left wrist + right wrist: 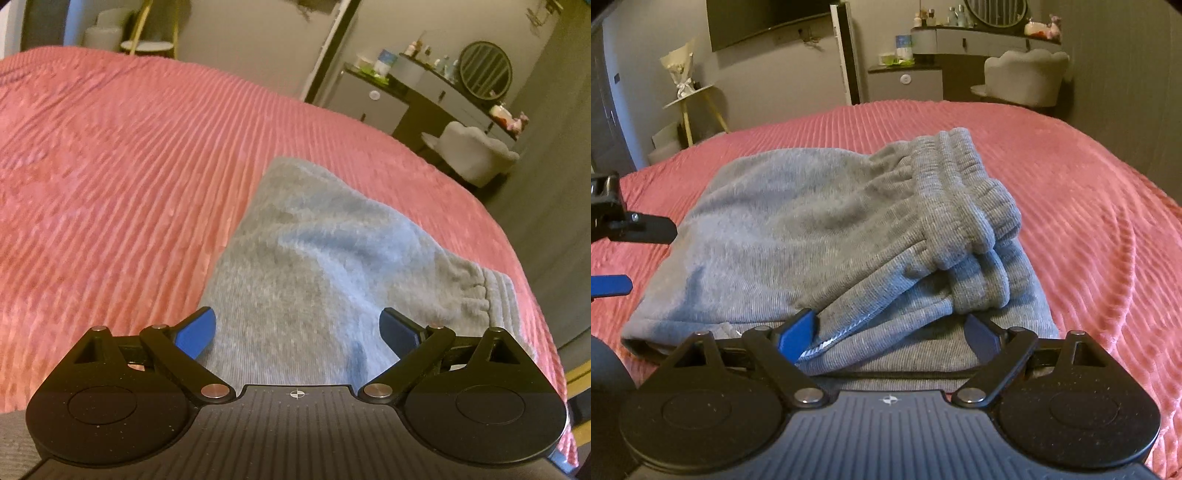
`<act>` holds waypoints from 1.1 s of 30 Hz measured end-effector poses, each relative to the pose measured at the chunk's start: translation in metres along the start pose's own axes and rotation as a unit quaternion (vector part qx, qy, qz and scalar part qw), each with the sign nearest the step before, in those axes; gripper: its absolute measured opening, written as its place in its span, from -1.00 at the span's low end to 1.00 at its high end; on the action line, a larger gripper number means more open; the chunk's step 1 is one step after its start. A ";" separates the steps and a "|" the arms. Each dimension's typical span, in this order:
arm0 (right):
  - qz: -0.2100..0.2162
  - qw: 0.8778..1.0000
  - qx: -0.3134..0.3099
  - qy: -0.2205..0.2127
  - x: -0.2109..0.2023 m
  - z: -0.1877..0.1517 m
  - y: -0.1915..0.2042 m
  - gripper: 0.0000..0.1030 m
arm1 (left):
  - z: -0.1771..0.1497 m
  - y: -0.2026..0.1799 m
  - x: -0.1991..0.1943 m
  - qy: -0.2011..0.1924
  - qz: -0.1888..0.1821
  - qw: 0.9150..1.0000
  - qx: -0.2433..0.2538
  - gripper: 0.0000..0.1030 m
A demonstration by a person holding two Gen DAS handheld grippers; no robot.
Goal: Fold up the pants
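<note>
Right wrist view: grey pants (827,236) folded, cuffs stacked on top.

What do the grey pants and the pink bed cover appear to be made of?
Grey pants: soft matte knit, probably cotton-blend fleece; fine ribbing and gathered elastic cuffs show. Pink bed cover: plush ribbed fabric, perhaps corduroy-style velvet; raised parallel ridges carry a slight sheen.

The grey pants (827,221) are soft, matt knit cloth with ribbed cuffs. The pink bedspread (129,166) is plush, corded fabric. Each hand-held gripper (890,336) is matt black plastic with shiny metal pins.
</note>
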State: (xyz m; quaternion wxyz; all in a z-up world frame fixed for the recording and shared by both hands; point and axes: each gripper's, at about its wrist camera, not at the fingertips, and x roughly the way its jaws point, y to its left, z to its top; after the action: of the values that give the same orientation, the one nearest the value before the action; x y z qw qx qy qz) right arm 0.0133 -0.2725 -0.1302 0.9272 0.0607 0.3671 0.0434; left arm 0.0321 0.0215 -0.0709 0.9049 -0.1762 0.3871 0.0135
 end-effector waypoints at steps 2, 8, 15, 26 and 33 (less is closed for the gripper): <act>0.003 1.000 0.002 0.000 -0.001 -0.001 0.000 0.69 | -0.001 -0.003 -0.001 -0.003 0.003 1.000 0.010 0.91; 0.003 1.000 0.001 0.001 0.002 0.000 -0.001 0.69 | -0.001 -0.008 0.000 -0.002 0.012 1.000 0.027 0.91; 0.002 0.998 -0.045 0.036 0.003 0.009 0.002 0.68 | 0.008 0.000 -0.005 0.008 0.004 1.000 0.018 0.91; -0.069 0.981 -0.172 0.061 -0.032 0.042 -0.047 0.68 | 0.058 0.038 0.003 0.025 -0.009 0.997 0.070 0.93; 0.019 0.998 -0.022 0.055 -0.019 0.078 -0.109 0.68 | 0.078 0.055 0.060 0.095 -0.061 0.989 0.091 0.92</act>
State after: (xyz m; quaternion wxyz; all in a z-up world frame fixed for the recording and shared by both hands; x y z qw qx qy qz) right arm 0.0567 -0.3886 -0.0770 0.9058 0.0446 0.4151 0.0727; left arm 0.1191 0.0921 -0.0803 0.8755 -0.1169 0.4593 -0.0941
